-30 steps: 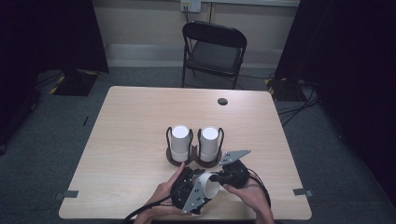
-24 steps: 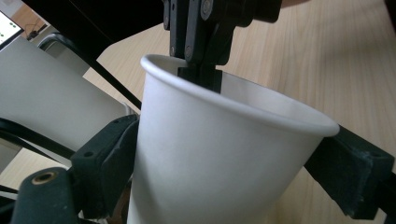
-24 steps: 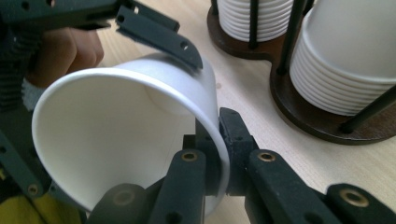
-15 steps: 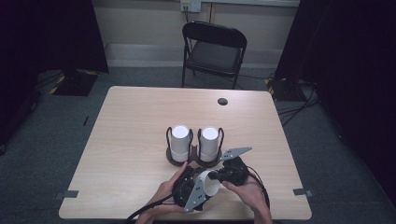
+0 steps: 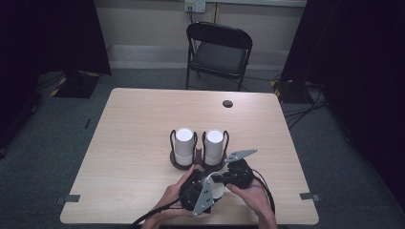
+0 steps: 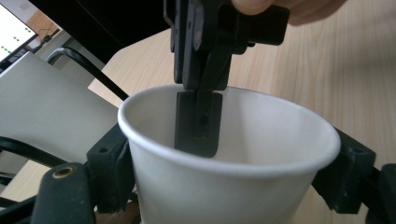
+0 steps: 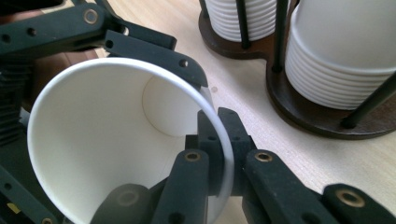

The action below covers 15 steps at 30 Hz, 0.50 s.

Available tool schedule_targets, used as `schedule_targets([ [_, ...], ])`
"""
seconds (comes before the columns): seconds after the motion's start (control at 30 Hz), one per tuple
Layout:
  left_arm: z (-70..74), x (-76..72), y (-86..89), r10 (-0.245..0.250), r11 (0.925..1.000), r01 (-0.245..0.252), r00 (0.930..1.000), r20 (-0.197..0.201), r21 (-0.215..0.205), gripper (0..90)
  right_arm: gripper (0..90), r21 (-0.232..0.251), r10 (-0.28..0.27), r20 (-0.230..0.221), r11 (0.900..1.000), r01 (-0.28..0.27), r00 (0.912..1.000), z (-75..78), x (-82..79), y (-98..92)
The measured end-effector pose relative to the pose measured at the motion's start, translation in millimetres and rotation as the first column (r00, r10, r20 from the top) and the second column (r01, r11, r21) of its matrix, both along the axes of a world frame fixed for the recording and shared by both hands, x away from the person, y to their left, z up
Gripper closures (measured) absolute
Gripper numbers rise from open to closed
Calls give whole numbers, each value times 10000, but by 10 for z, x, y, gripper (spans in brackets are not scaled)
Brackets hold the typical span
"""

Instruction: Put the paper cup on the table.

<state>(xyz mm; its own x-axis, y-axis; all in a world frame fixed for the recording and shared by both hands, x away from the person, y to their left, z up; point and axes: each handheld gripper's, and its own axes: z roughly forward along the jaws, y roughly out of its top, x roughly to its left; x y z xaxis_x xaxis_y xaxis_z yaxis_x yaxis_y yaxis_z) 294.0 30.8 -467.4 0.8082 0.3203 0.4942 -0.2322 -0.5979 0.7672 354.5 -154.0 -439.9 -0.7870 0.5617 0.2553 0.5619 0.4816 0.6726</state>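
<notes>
**Paper cup passed between two tools**

While the high view shows both hands low over the tabletop [image 5: 143,143], the white paper cup [image 5: 216,190] lies between them, near the cup holder [image 5: 198,162].

From the left tool [image 6: 233,186], its jaws have just been closing around the cup [image 6: 224,182] body; too much squeeze could crush it.

From the right tool [image 7: 219,158], the jaws stay clenched on the thin rim [image 7: 224,140].

Right gripper [image 7: 219,161] clamped on cup [image 7: 93,140] rim
</notes>
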Motion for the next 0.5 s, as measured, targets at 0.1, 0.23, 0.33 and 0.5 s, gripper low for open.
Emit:
schedule_targets([
  [0.1, -15, -10, -4, 59, 9999, -60, 9998, -185, -86, 207, 888, -96, -14, -23, 10000, 14, 10000, 0, -7, 7],
  [0.23, -11, 0, 1, 47, 9995, -58, 9994, -354, -310, 210, 884, -126, -113, -21, 9999, 113, 9999, 5, -18, 7],
  [0.33, 13, 23, 27, -27, 9992, 2, 9981, -611, -406, 221, 871, 41, -183, -23, 9998, 183, 9998, 6, -18, 2],
  [0.5, 3, 64, 64, 92, 9971, -163, 9954, -958, -737, 227, 811, 2, -401, 46, 9992, 401, 9992, -17, -4, 4],
])
